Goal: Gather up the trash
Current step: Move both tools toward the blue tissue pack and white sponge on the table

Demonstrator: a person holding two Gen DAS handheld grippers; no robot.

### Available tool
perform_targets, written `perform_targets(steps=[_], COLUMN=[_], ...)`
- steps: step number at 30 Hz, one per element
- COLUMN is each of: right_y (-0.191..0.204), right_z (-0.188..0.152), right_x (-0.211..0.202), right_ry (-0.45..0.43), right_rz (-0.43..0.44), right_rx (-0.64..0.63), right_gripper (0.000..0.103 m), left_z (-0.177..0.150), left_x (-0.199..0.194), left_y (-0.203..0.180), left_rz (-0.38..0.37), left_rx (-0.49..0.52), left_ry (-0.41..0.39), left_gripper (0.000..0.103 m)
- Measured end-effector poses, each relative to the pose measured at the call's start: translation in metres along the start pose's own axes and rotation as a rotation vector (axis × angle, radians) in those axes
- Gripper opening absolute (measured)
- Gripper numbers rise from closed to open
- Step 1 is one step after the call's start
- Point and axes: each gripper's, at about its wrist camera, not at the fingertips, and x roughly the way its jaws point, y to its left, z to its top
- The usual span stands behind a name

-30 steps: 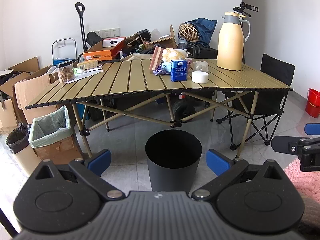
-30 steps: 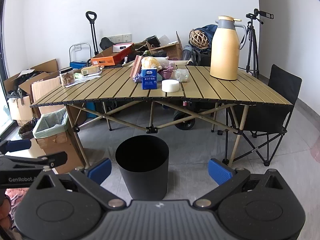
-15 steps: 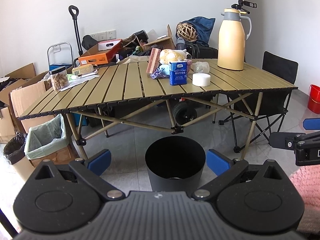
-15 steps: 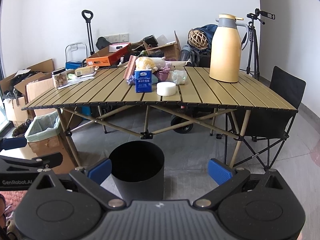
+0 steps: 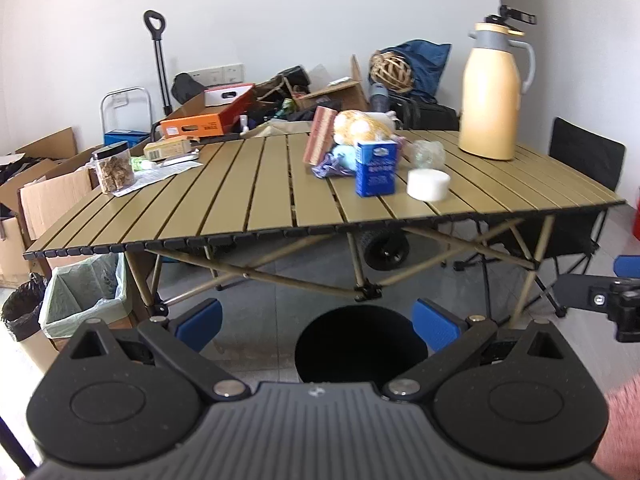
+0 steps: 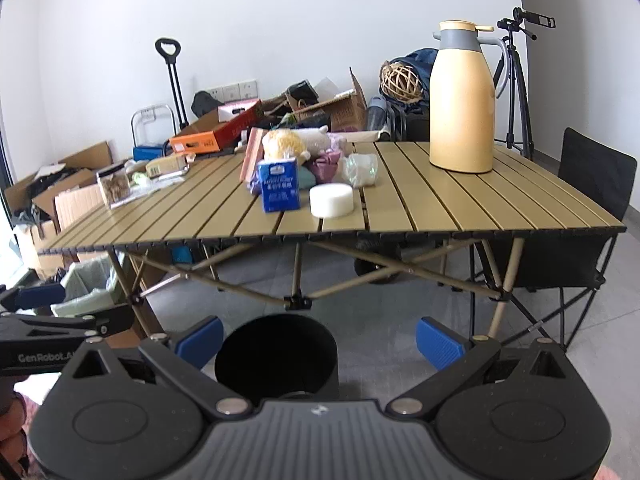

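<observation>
Here we noted both tools empty: the left gripper (image 5: 316,322) and the right gripper (image 6: 318,338) each had jaws spread wide, holding nothing, poised low in front of the black bin (image 6: 276,354) on the floor before the folding table (image 6: 460,208). The trash lay clustered mid-table: a blue carton (image 6: 279,185), a white foam disc (image 6: 331,200), a crumpled clear wrapper (image 6: 360,170) and a purple scrap (image 6: 322,166). We judged the approach step in hand, nothing yet collected. The next move called for lifting over the table edge and closing on the nearest item, likely the carton or disc.
</observation>
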Motion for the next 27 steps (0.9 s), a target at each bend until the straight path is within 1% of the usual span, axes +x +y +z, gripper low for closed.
perform_targets(steps=[2, 5, 7, 10, 13, 16, 18, 23, 27], right_y=[-0.006, -0.01, -0.01, -0.012, -0.015, -0.018, -0.021, -0.021, -0.017], right_z=[0.007, 0.022, 0.031, 0.041, 0.05, 0.058, 0.065, 0.083, 0.097], right_x=[0.007, 0.021, 0.027, 0.037, 0.048, 0.057, 0.065, 0.092, 0.115], right_ry=[-0.021, -0.033, -0.059, -0.102, -0.121, -0.16, -0.18, -0.198, -0.219], right_rz=[0.013, 0.008, -0.001, -0.001, -0.01, -0.016, -0.021, -0.065, -0.07], right_rx=[0.012, 0.016, 0.008, 0.014, 0.03, 0.051, 0.062, 0.018, -0.001], right_gripper=[0.103, 0.103, 0.103, 0.103, 0.103, 0.103, 0.103, 0.101, 0.101], left_z=[0.006, 0.016, 0.022, 0.032, 0.041, 0.052, 0.058, 0.074, 0.089], left_x=[0.008, 0.019, 0.025, 0.033, 0.041, 0.05, 0.053, 0.07, 0.089], left_y=[0.0, 0.003, 0.006, 0.005, 0.005, 0.003, 0.002, 0.004, 0.005], left_rz=[0.013, 0.016, 0.014, 0.018, 0.001, 0.014, 0.017, 0.021, 0.03], left_rx=[-0.012, -0.045, -0.063, -0.057, -0.063, -0.055, -0.048, -0.078, -0.089], left_ry=[-0.006, -0.023, -0.03, -0.052, -0.071, -0.078, -0.102, -0.132, -0.151], left_gripper=[0.103, 0.103, 0.103, 0.103, 0.103, 0.103, 0.103, 0.103, 0.103])
